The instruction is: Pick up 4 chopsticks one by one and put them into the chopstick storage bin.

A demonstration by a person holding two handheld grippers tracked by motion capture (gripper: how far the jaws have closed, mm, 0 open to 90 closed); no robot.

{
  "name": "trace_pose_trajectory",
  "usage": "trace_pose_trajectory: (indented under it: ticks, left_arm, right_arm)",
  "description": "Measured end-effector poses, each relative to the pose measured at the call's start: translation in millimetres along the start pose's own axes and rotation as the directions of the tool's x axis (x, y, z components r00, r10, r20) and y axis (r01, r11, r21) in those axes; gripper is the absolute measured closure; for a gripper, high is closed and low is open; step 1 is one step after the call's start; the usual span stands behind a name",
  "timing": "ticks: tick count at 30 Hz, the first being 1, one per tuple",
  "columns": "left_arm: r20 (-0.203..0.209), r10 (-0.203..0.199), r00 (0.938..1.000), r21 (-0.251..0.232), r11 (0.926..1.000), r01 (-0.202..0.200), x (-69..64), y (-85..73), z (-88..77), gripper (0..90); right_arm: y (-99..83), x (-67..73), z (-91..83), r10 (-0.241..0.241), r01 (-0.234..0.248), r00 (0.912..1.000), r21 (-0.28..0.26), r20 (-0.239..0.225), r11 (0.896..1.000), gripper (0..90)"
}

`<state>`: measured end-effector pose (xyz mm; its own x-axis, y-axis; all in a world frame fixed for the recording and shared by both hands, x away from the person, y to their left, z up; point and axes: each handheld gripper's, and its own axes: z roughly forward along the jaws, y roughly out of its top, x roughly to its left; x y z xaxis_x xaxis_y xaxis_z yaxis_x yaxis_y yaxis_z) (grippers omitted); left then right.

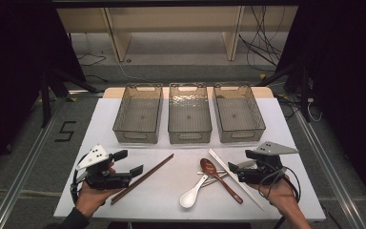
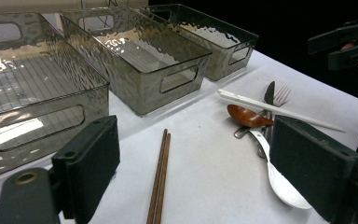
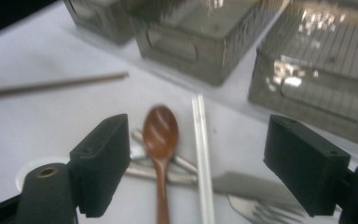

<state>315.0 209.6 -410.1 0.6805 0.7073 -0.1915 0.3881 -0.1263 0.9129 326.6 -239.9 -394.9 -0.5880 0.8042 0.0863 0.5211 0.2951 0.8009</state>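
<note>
Right gripper (image 1: 234,168), jaws wide and empty, faces the brown spoon (image 3: 160,135) for pickup; left gripper (image 1: 128,163), equally open and empty, flanks the brown chopsticks (image 2: 159,175); three bins (image 1: 189,114) await sorting.

Black "5" marking (image 1: 65,131) on floor, table's left.
</note>
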Motion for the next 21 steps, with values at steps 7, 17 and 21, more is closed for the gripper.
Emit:
trace_pose_trajectory:
  ticks: [7,17,21]
  left_arm:
    - [-0.003,0.007,1.0000,0.000,1.0000,-0.007,-0.4,-0.1,0.5,15.6]
    - [-0.002,0.009,1.0000,-0.003,1.0000,-0.009,-0.5,0.1,0.1,15.6]
    - [-0.002,0.010,0.9999,-0.001,0.9999,-0.010,-0.5,0.2,0.2,15.6]
  right_arm:
    - [2.9,-14.5,16.6,-0.057,0.047,0.9977,0.256,0.035,0.966,32.4]
    - [-6.4,-20.8,36.4,-0.063,0.056,0.9980,0.412,0.004,0.910,48.6]
    - [-11.0,-21.5,44.7,-0.066,0.063,0.9978,0.466,-0.010,0.883,54.9]
